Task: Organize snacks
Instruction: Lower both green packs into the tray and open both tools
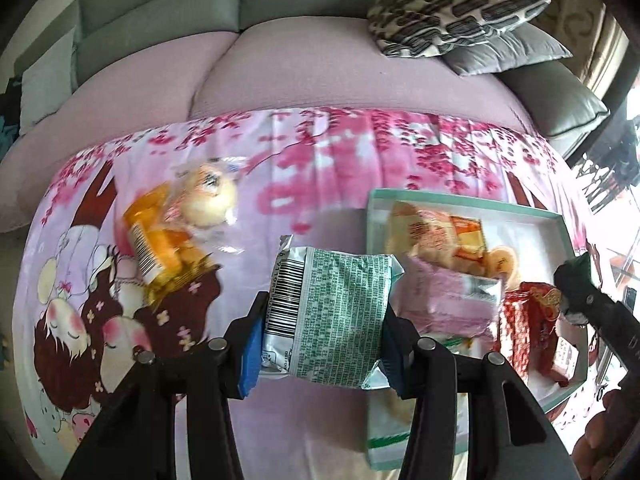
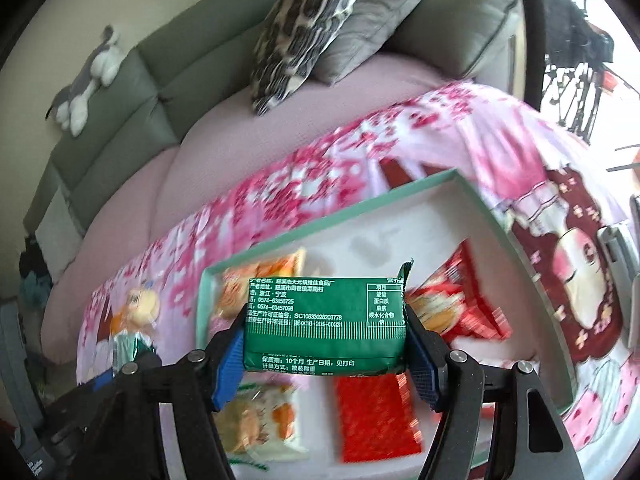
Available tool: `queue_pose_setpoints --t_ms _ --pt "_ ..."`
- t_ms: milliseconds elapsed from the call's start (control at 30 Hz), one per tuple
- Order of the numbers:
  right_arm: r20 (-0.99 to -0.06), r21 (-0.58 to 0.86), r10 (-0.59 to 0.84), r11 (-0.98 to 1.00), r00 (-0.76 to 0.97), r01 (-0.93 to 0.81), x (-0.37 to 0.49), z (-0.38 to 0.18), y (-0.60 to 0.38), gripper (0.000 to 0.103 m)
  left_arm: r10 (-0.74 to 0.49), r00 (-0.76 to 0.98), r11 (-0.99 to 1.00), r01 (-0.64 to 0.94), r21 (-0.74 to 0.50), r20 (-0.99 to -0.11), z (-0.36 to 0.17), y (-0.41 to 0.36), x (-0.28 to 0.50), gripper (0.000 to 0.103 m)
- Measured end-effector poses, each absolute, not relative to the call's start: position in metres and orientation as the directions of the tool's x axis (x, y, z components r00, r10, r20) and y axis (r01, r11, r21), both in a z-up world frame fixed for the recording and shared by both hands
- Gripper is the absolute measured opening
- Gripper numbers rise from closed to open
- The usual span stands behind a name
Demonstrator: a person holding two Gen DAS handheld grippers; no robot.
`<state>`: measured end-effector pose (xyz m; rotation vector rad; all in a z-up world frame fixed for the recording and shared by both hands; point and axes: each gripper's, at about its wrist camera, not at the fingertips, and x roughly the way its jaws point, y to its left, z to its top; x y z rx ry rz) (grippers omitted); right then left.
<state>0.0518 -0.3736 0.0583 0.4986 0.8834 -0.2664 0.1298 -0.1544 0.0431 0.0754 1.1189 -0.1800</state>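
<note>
Packets sit crosswise: your left gripper [image 1: 322, 330] clamps a pale green foil packet [image 1: 328, 320], your right gripper [image 2: 326, 336] a dark green wrapper [image 2: 326, 322]; only the left view shows an orange packet [image 1: 160, 240]

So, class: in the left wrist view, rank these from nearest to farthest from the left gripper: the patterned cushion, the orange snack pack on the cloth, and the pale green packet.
1. pale green packet: clamped in the left gripper.
2. orange snack pack: on the cloth, ahead to the left.
3. patterned cushion: far back on the sofa, right.
</note>
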Motion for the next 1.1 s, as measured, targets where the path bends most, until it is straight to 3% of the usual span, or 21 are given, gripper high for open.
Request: queue_pose_setpoints --t_ms 367,1100 --pt "-0.746 0.199 -0.15 0.879 0.649 0.433 0.062 0.063 -0.413 0.071 -0.169 0.423 0.953 0.302 -0.038 -0.89 0.055 -0.232 0.152 0.051" --pt "-0.789 0.215 -0.134 0.854 0.6 0.474 0.07 0.031 -0.439 0.071 -0.21 0.341 0.911 0.408 -0.057 -0.916 0.011 -0.308 0.182 0.051"
